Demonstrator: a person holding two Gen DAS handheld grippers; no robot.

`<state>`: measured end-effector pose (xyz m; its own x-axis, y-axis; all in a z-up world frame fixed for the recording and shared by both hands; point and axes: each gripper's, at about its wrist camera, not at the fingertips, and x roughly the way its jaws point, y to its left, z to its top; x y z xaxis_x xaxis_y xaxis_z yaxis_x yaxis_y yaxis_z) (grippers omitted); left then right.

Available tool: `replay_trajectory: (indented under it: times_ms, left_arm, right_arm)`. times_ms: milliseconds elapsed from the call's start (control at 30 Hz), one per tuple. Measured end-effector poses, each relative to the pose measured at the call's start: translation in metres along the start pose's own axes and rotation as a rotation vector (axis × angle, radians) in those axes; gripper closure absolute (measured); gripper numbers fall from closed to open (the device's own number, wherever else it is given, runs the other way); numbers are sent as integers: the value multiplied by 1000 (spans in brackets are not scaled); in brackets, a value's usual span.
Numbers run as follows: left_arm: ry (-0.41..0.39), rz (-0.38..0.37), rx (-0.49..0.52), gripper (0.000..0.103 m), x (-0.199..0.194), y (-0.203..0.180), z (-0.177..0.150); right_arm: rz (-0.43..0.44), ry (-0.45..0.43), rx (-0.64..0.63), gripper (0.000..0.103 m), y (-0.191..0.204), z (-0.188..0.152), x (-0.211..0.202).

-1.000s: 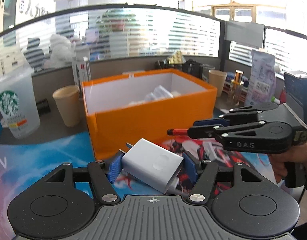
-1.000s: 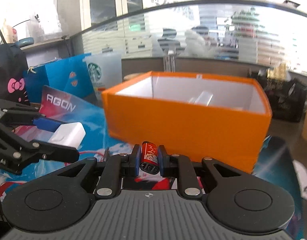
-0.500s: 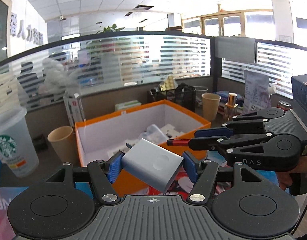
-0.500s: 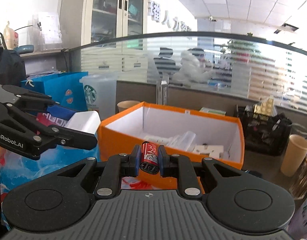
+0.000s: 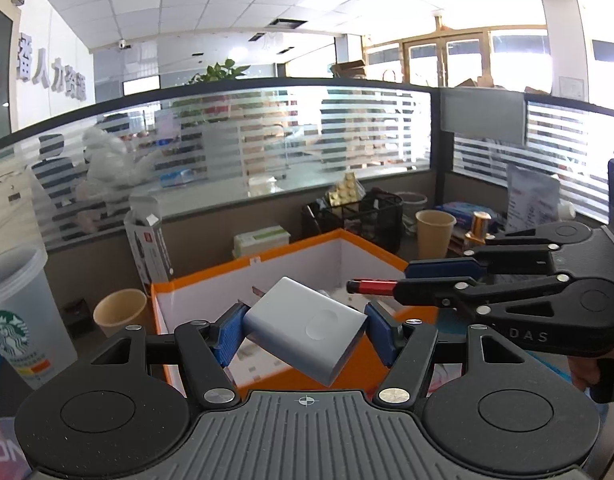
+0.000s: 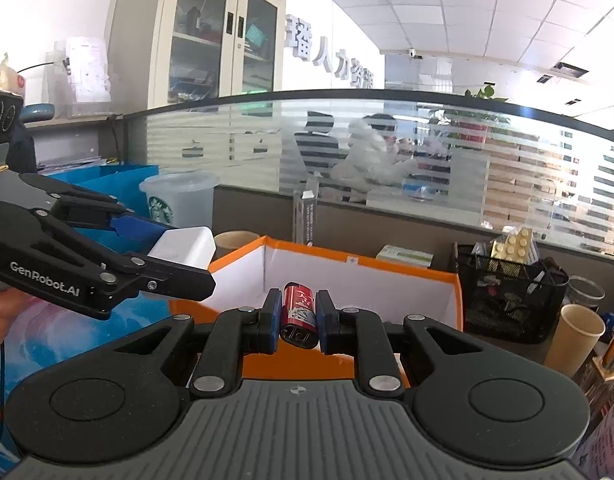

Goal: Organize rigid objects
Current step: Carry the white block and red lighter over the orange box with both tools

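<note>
My left gripper (image 5: 305, 334) is shut on a white plug charger (image 5: 307, 330), tilted, held above the near edge of the orange box (image 5: 263, 264). My right gripper (image 6: 297, 316) is shut on a small red lighter (image 6: 299, 314) and holds it above the orange box (image 6: 387, 268). In the left wrist view the right gripper (image 5: 387, 280) is to the right with the red lighter (image 5: 369, 286) sticking out over the box. In the right wrist view the left gripper (image 6: 179, 256) holds the charger (image 6: 183, 247) at the left. The box's contents are mostly hidden.
A Starbucks plastic cup (image 5: 17, 316) and a paper cup (image 5: 121, 314) stand left of the box. A black mesh basket (image 5: 359, 216) and another paper cup (image 5: 435, 226) stand behind it. A glass partition closes the desk's far side. A blue bag (image 6: 103, 180) stands at the left.
Both grippers have risen with their objects, from level with the box's front wall to above its rim. Both grips are unchanged.
</note>
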<state>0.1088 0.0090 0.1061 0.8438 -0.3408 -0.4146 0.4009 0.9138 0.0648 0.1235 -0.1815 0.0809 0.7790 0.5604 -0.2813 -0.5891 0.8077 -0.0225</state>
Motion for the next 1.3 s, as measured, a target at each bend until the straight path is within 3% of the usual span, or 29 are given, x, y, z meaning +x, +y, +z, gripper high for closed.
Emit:
replay_trajectory:
  times_ms: [533, 1300]
  left_arm:
    - [-16, 21, -45, 39, 38, 41, 32]
    - [127, 48, -124, 39, 124, 77, 18]
  right_arm:
    - [-37, 2, -5, 87, -28, 25, 34]
    - [-45, 73, 46, 87, -61, 16, 92]
